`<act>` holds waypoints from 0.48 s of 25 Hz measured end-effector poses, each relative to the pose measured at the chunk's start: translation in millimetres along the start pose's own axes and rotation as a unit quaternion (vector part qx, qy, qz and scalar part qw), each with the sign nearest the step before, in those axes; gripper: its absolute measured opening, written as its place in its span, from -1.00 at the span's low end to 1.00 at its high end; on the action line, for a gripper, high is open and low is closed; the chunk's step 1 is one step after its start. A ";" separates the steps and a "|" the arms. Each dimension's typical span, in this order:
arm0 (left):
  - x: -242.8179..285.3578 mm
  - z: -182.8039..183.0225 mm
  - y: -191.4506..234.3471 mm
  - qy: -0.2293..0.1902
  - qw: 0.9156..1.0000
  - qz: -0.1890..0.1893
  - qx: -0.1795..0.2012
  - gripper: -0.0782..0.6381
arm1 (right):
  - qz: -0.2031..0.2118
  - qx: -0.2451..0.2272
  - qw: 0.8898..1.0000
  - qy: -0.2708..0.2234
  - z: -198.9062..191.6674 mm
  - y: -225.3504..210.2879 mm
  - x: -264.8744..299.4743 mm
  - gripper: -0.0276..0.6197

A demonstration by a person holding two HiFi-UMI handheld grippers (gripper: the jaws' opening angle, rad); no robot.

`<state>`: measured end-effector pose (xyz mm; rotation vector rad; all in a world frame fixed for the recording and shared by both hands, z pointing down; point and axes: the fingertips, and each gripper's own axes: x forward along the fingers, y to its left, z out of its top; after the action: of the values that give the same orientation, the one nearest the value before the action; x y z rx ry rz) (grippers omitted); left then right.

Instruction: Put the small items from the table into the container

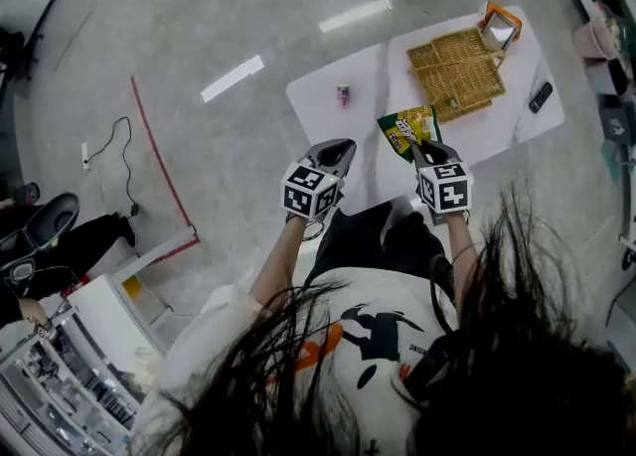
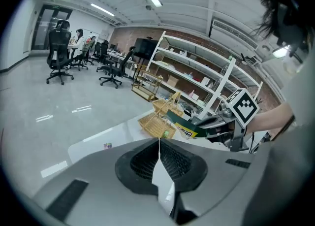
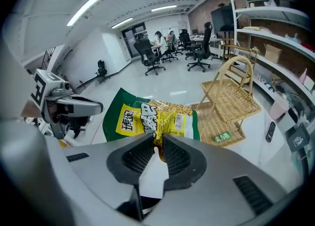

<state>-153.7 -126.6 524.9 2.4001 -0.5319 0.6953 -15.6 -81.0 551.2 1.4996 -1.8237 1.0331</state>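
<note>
Right gripper view — snack bag [image 3: 147, 117] pinched

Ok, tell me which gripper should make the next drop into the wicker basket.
Right. The right gripper is shut on the green-and-yellow snack bag and is nearer the wicker basket. The left gripper is shut with nothing between its jaws.

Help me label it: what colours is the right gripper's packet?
The packet is green and yellow; right gripper view shows it best.
</note>
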 end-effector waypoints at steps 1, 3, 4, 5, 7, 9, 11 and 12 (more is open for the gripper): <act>-2.7 5.1 -2.3 -0.003 1.000 -0.001 0.001 -0.76 | -0.003 0.004 1.000 -0.004 3.2 -0.9 -7.1 -0.70; -5.1 12.4 -5.7 -0.005 1.000 -0.005 0.003 -0.76 | -0.010 0.009 1.000 -0.011 7.9 -5.2 -17.9 -0.70; -4.9 13.7 -7.1 -0.004 1.000 -0.008 0.005 -0.76 | -0.015 0.011 1.000 -0.013 8.6 -8.7 -21.6 -0.70; -4.5 12.8 -8.9 -0.002 1.000 -0.010 0.006 -0.76 | -0.019 0.014 1.000 -0.015 7.8 -12.9 -24.9 -0.70; -4.1 7.5 -14.5 0.003 1.000 -0.012 0.003 -0.76 | -0.028 0.023 0.999 -0.016 3.3 -23.1 -31.8 -0.70; -4.1 3.1 -21.8 0.007 1.000 -0.016 -0.002 -0.76 | -0.039 0.029 0.999 -0.015 -0.9 -35.6 -40.0 -0.70; -2.2 1.6 -29.2 0.010 1.000 -0.020 -0.004 -0.76 | -0.052 0.032 0.998 -0.013 -3.8 -50.5 -47.6 -0.70; -0.3 1.7 -33.0 0.011 1.000 -0.022 -0.004 -0.76 | -0.059 0.032 0.998 -0.011 -5.0 -59.0 -50.8 -0.70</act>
<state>-136.6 -102.7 509.8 2.3864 -0.4713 0.6996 52.8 -53.9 525.4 1.6410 -1.7085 1.0293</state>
